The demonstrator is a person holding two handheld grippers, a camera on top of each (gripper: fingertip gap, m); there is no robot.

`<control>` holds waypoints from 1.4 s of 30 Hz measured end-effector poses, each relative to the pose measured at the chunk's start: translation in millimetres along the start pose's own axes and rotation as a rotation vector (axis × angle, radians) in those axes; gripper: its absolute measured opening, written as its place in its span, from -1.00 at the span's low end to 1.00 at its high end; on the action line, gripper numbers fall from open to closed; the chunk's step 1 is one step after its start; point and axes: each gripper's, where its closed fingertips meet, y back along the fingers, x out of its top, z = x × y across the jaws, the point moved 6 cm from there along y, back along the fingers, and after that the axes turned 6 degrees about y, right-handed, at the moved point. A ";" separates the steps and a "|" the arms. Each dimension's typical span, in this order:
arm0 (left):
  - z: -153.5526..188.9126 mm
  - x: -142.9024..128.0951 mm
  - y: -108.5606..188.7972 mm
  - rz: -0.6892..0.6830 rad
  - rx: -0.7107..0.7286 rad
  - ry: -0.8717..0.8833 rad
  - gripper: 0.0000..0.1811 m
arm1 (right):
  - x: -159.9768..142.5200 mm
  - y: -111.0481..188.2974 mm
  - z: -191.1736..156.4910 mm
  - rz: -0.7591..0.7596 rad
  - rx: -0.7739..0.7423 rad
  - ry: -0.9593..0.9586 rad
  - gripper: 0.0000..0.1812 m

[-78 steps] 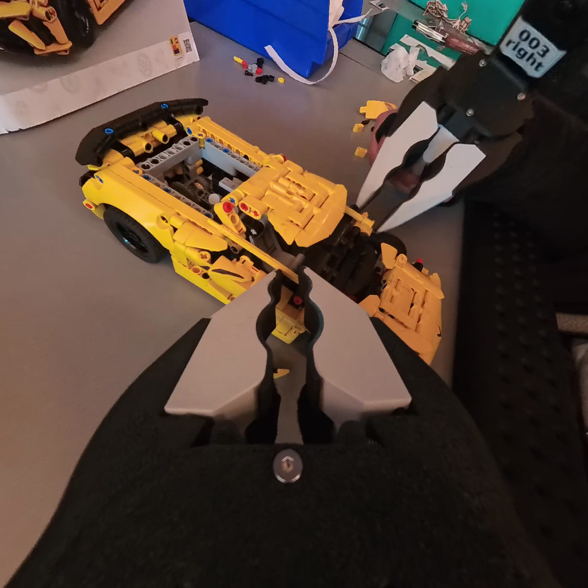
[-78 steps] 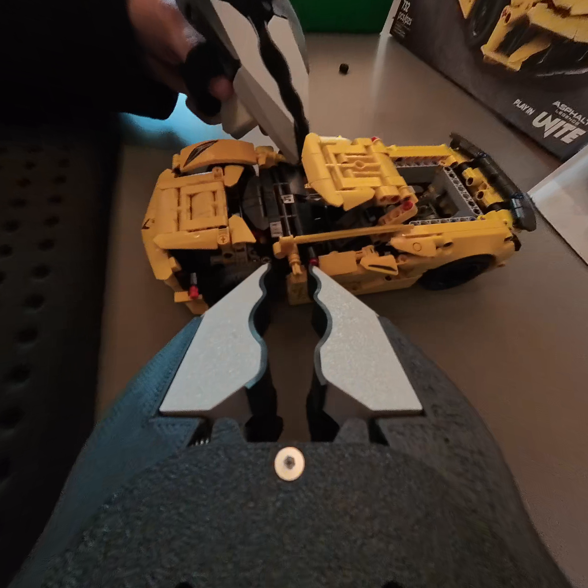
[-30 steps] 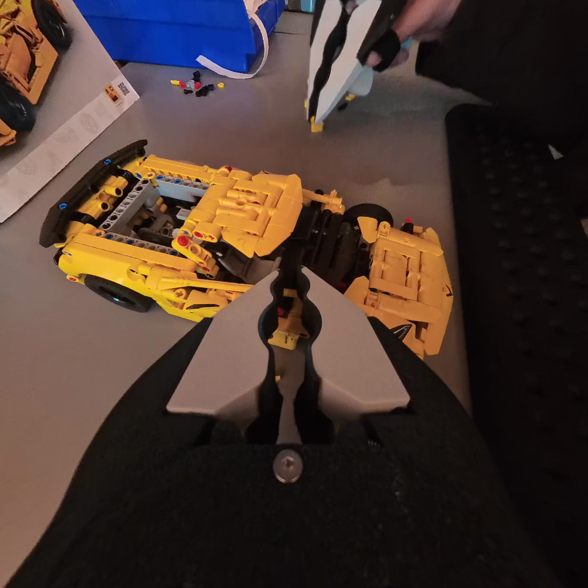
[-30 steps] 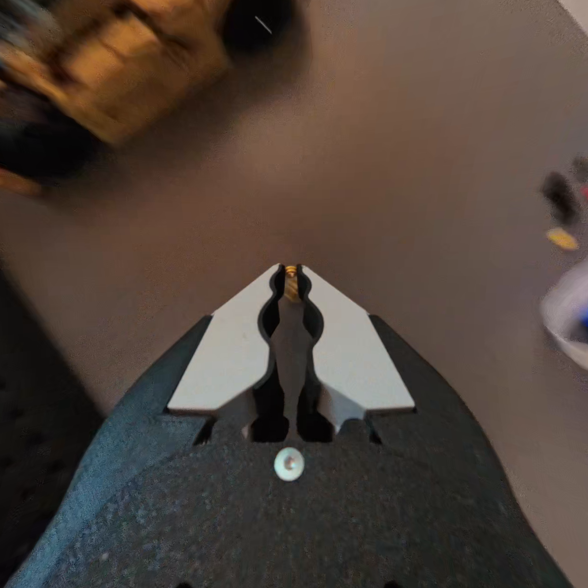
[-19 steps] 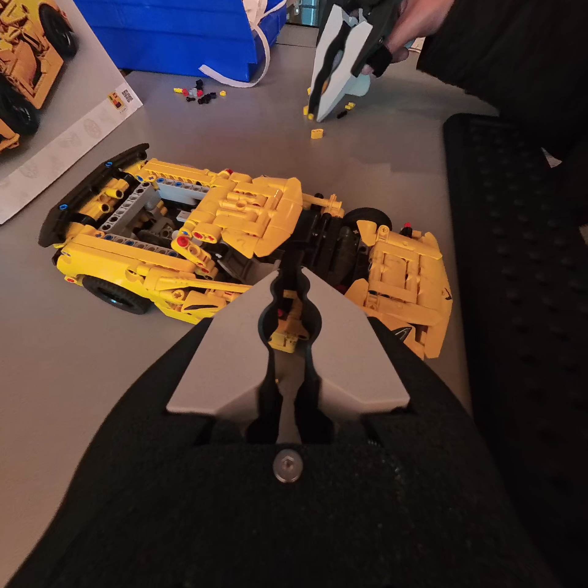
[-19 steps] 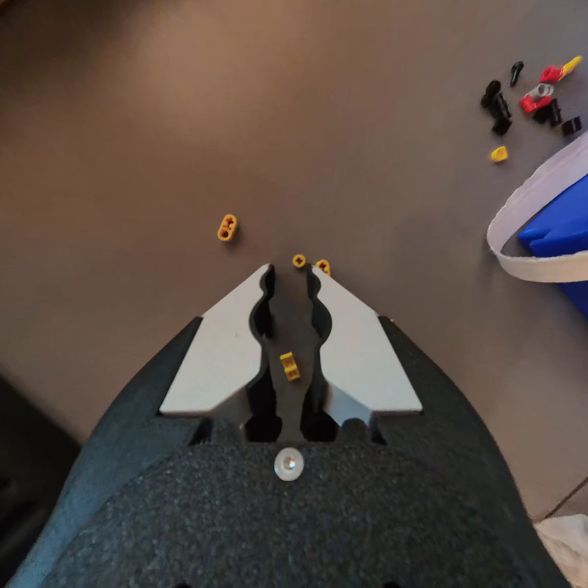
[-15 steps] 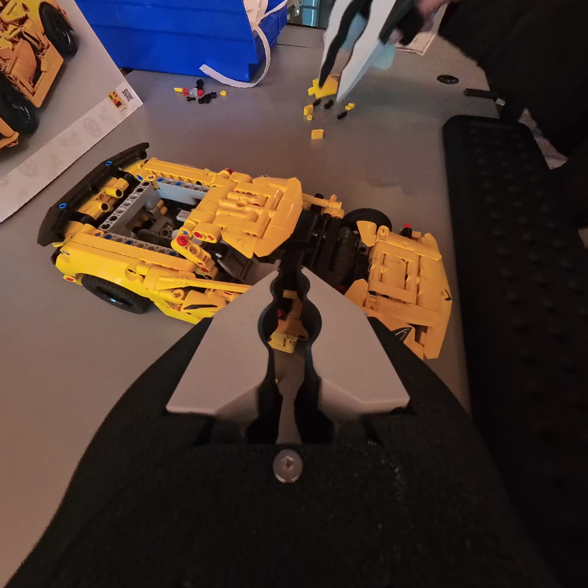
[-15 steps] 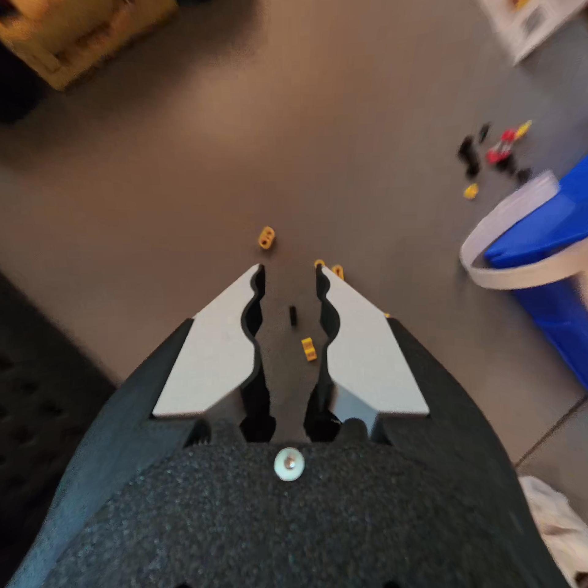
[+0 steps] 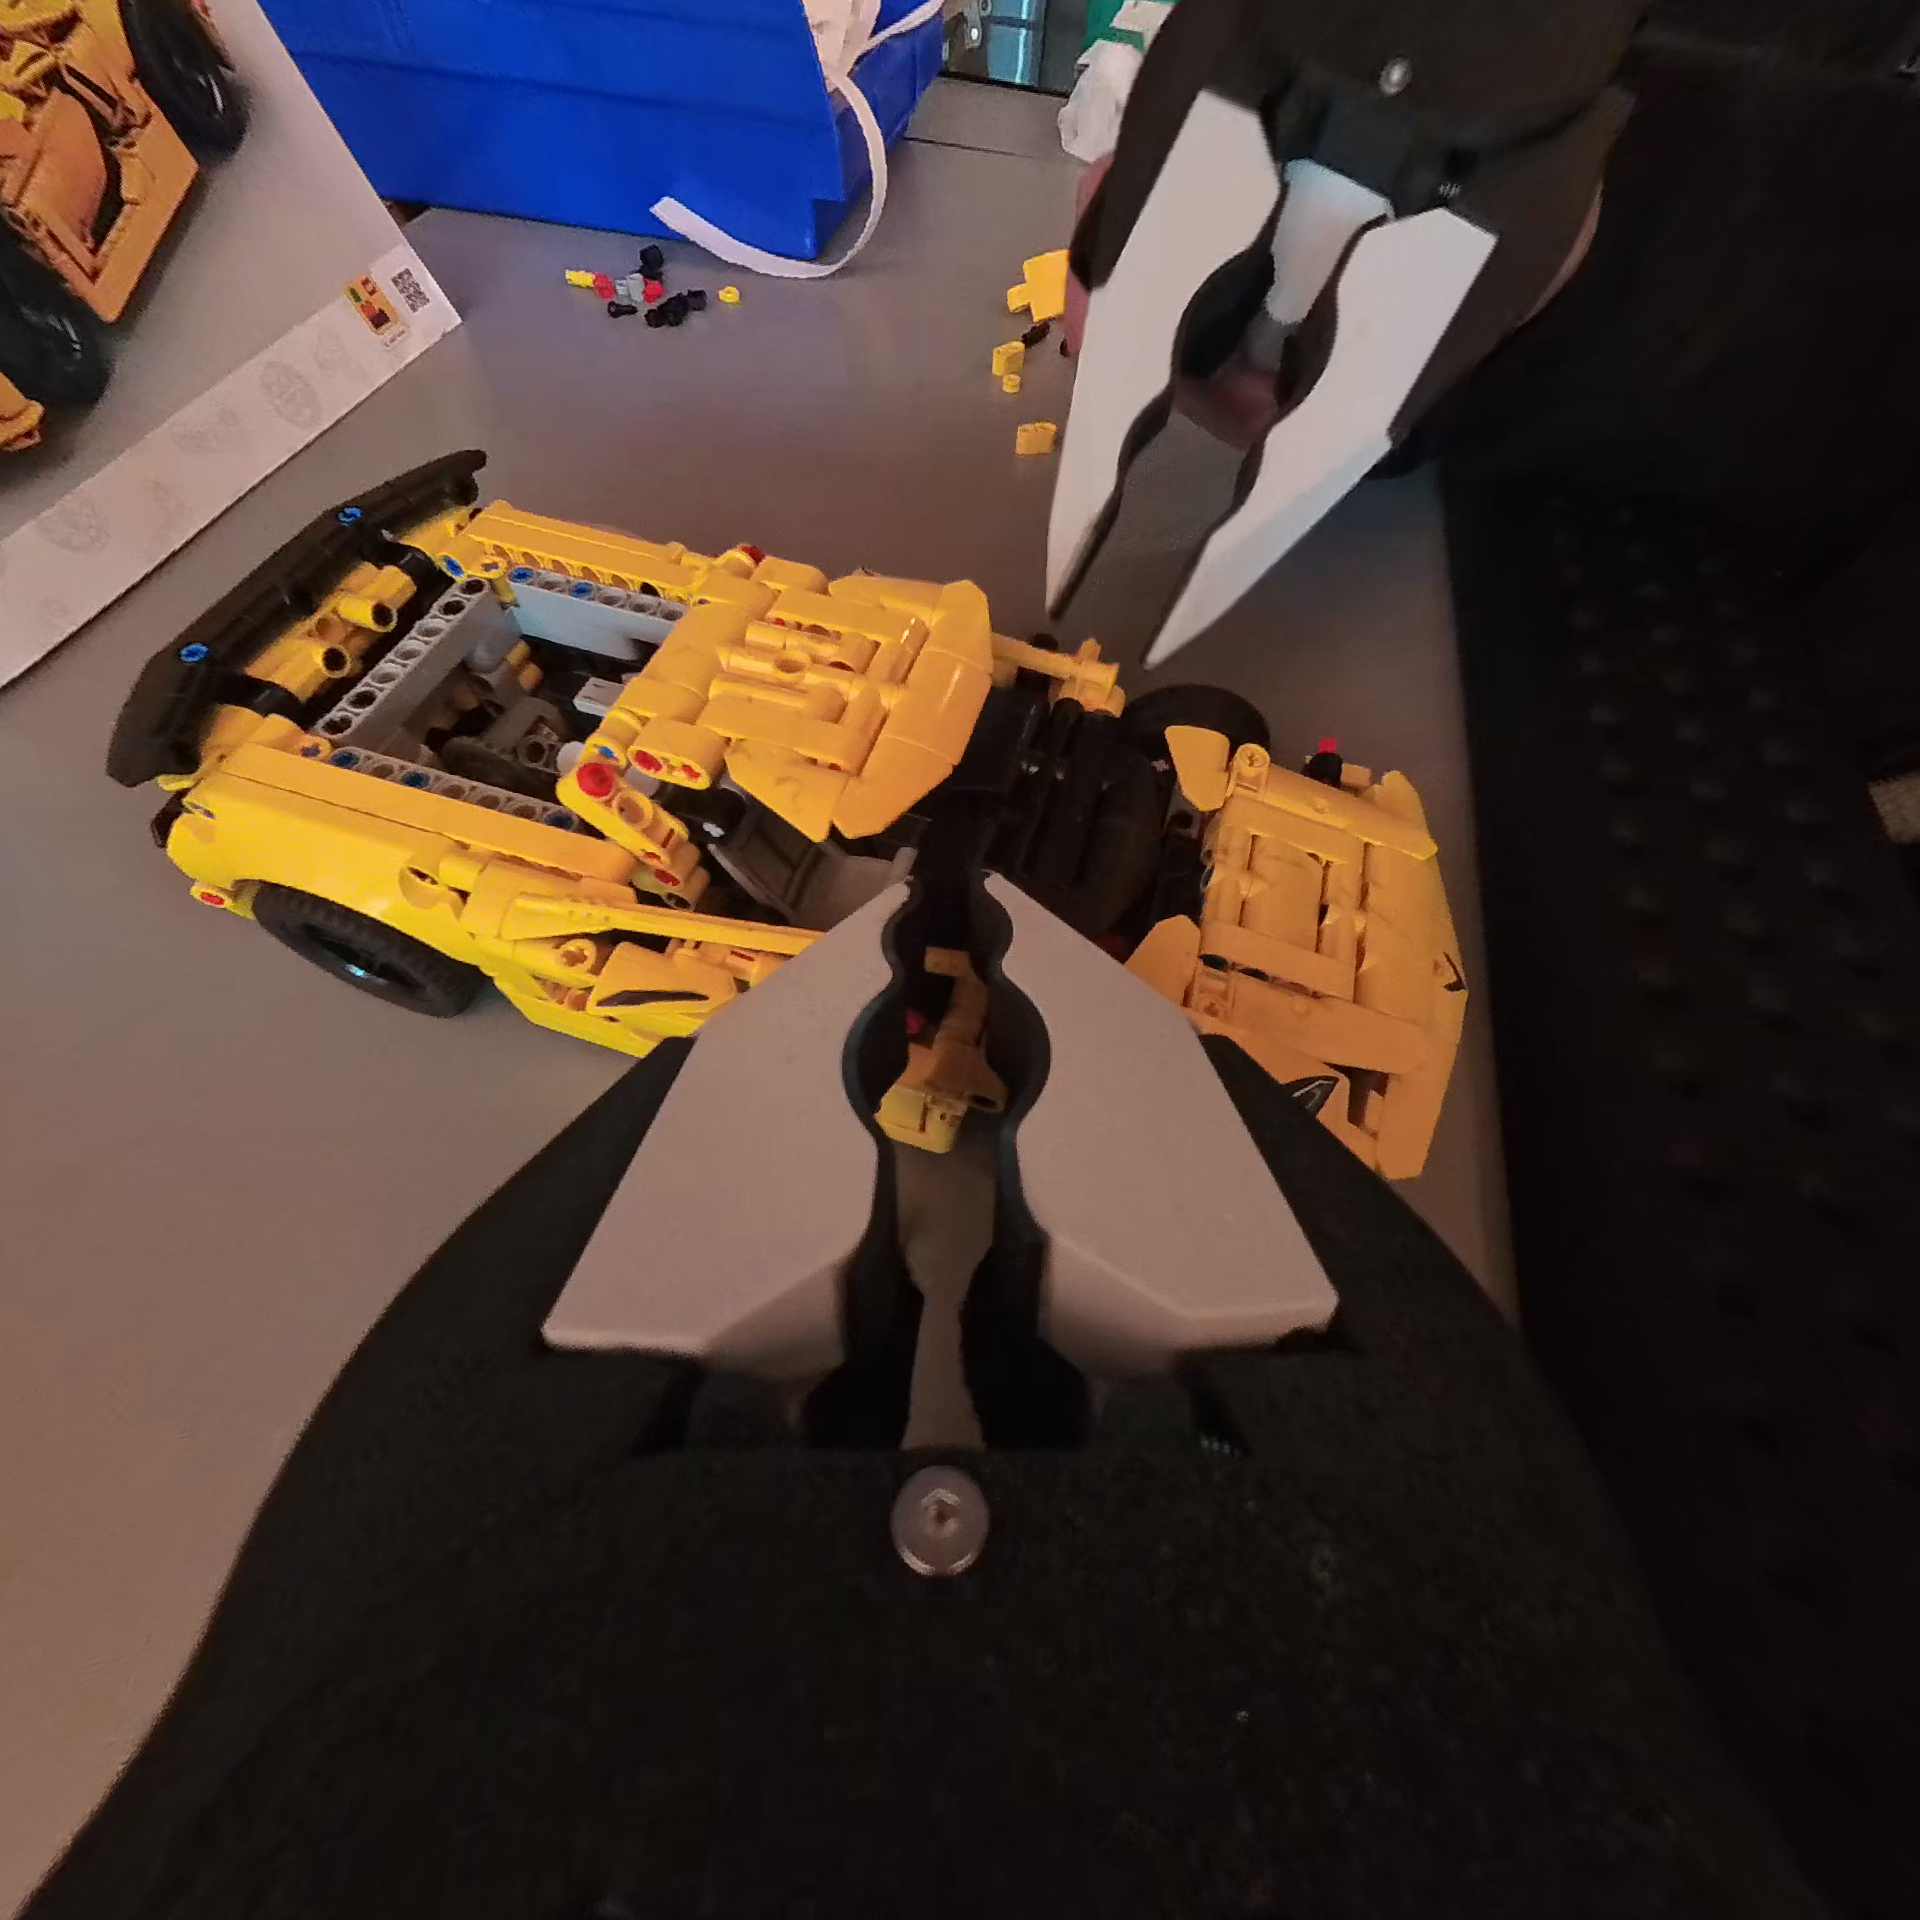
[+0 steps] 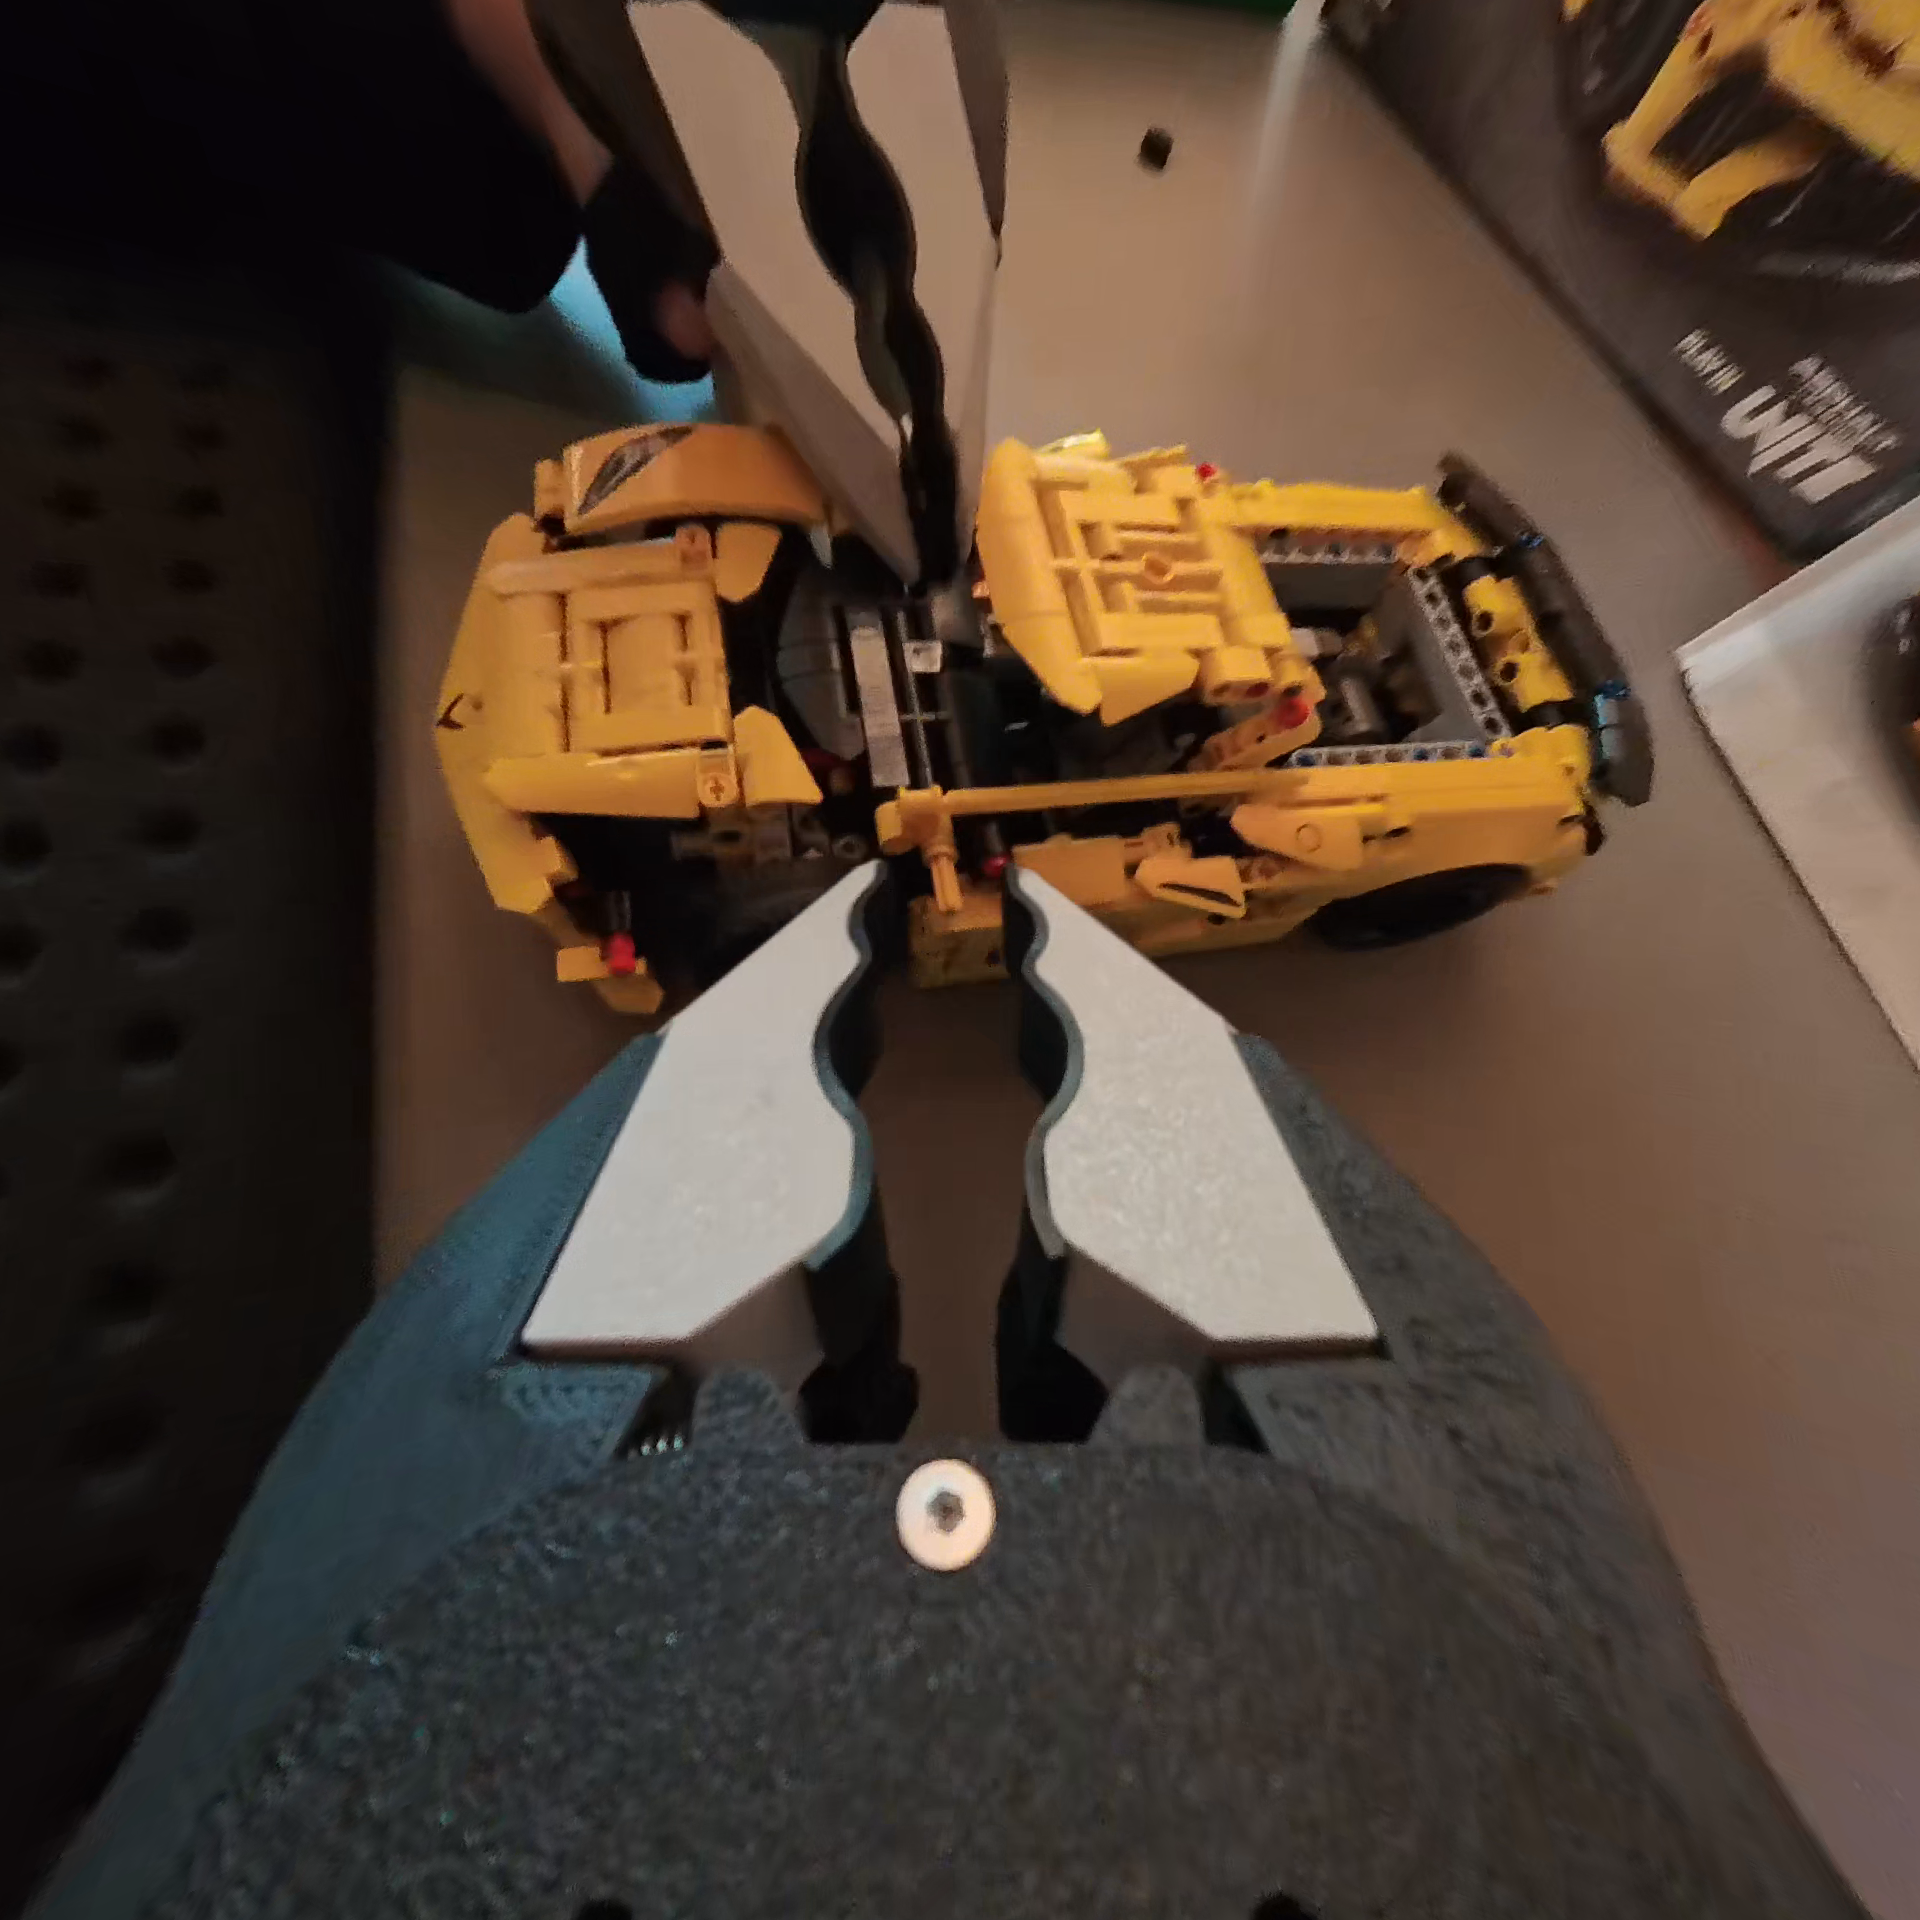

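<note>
A yellow brick-built car [image 9: 790, 717] lies on the grey table; it also shows in the right wrist view [image 10: 1122, 582]. My left gripper [image 9: 945, 883] is shut, its tips pinched on a dark part in the car's open middle. It shows from the far side in the right wrist view [image 10: 930, 561]. My right gripper [image 10: 943, 878] is open and empty, its tips just short of the car's near side by a thin yellow axle [image 10: 1091, 795]. In the left wrist view it [image 9: 1101, 634] hovers over the car's far side.
Small loose yellow pieces [image 9: 1034, 436] and a cluster of black and red bits [image 9: 649, 296] lie behind the car. A blue bin [image 9: 623, 104], the printed box [image 10: 1714, 208] and a paper sheet [image 9: 208, 416] stand around. A black perforated mat [image 9: 1683, 935] borders the table. Across from one pair of fingers to the other is roughly 8 cm.
My right gripper carried a small yellow piece to the loose pieces, opened and left it there, then swung back to the car's side. My left gripper stayed shut on the car.
</note>
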 end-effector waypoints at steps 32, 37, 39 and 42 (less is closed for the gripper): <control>4.4 -2.7 -0.8 0.007 -0.016 -0.012 -1.00 | -18.8 -5.8 7.2 0.133 0.354 -0.526 -0.95; 2.1 -3.7 -0.5 0.004 -0.011 0.005 -1.00 | -32.5 18.3 17.8 0.178 0.325 -0.551 -1.00; 2.2 -3.2 -1.1 0.003 -0.015 0.006 -1.00 | -47.7 42.3 30.2 0.233 0.263 -0.584 -1.00; 2.1 -2.8 -1.7 0.005 -0.021 0.014 -1.00 | -66.0 53.5 38.3 0.201 0.171 -0.613 -1.00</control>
